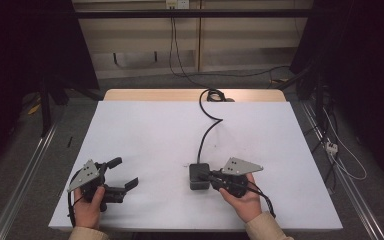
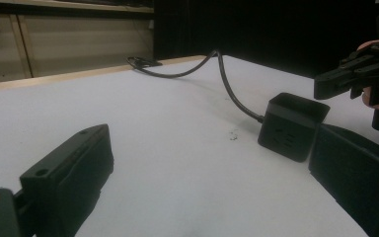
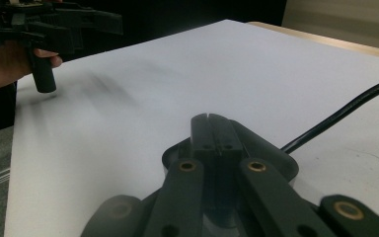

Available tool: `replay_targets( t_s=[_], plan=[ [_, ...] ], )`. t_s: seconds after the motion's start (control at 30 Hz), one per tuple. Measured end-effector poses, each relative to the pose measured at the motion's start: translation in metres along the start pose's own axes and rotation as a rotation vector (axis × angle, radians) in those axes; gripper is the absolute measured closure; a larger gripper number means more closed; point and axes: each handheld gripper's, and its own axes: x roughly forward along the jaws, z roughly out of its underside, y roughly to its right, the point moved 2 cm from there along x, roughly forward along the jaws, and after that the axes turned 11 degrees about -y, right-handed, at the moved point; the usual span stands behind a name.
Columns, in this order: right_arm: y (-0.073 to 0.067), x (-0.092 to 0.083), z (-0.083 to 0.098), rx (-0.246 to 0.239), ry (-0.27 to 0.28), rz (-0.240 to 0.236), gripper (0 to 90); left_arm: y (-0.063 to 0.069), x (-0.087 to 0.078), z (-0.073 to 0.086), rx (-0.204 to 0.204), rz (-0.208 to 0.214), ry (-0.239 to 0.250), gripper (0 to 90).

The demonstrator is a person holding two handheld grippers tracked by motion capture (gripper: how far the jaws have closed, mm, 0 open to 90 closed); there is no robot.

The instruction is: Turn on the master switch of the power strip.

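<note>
Black jaws of the right gripper [image 1: 215, 176] are pressed together, tips over the near top edge of the cube [image 1: 199, 176]; whether they touch it I cannot tell. Left gripper [image 1: 125, 176] is held with jaws spread wide, nothing between them, well apart from the cube. Cube: black, square, rounded corners, matte, socket slots on one side face, standing flat near the table [image 1: 145, 125] front. Its black cable [image 1: 207, 131] curves to the far edge.

Surface [image 1: 145, 130]: white top, pale wooden strip showing along the far edge at frame top centre. Black cube-shaped power block [image 1: 199, 176] sits on it, lower centre. Its black cable [image 1: 206, 131] snakes up-frame to a loop at the far edge.
</note>
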Motion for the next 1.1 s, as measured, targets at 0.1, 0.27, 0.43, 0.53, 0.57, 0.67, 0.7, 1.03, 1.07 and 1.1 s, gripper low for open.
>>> replay_targets(
  t_s=[0.1,0.27,0.43,0.53,0.57,0.67,0.7,1.03,1.07,1.1],
  plan=[
    [0.0005,0.0006,0.0002,0.004,-0.009,0.003,90.0,0.0000,0.0003,0.0001,0.000,0.001,0.000,2.9],
    [0.0010,0.0011,0.0005,0.006,-0.013,0.007,90.0,0.0001,0.0000,0.0002,0.000,0.001,0.000,2.9],
    [0.0008,0.0024,0.0013,0.003,-0.020,0.009,90.0,0.0000,0.0000,0.0003,-0.001,0.001,-0.001,2.9],
    [0.0005,0.0030,0.0019,-0.002,-0.028,0.013,90.0,0.0000,0.0002,0.0002,0.000,0.002,-0.001,2.9],
    [0.0005,0.0033,0.0022,-0.001,-0.030,0.015,90.0,0.0000,0.0001,0.0002,0.000,0.002,-0.001,2.9],
    [0.0005,0.0036,0.0027,-0.003,-0.026,0.014,90.0,0.0001,-0.0001,0.0002,-0.001,0.002,0.000,2.9],
    [0.0004,0.0036,0.0029,-0.004,-0.024,0.014,90.0,0.0000,-0.0002,0.0003,0.000,0.000,0.000,2.9],
    [0.0007,0.0039,0.0051,0.002,-0.016,0.012,90.0,0.0002,-0.0005,-0.0001,0.003,-0.001,0.000,2.9],
    [0.0009,0.0040,0.0051,0.007,-0.014,0.008,90.0,0.0002,-0.0004,-0.0001,0.003,-0.001,0.000,2.9],
    [0.0009,0.0040,0.0051,0.007,-0.015,0.007,90.0,0.0003,-0.0003,-0.0001,0.003,-0.001,0.000,2.9]
  ],
)
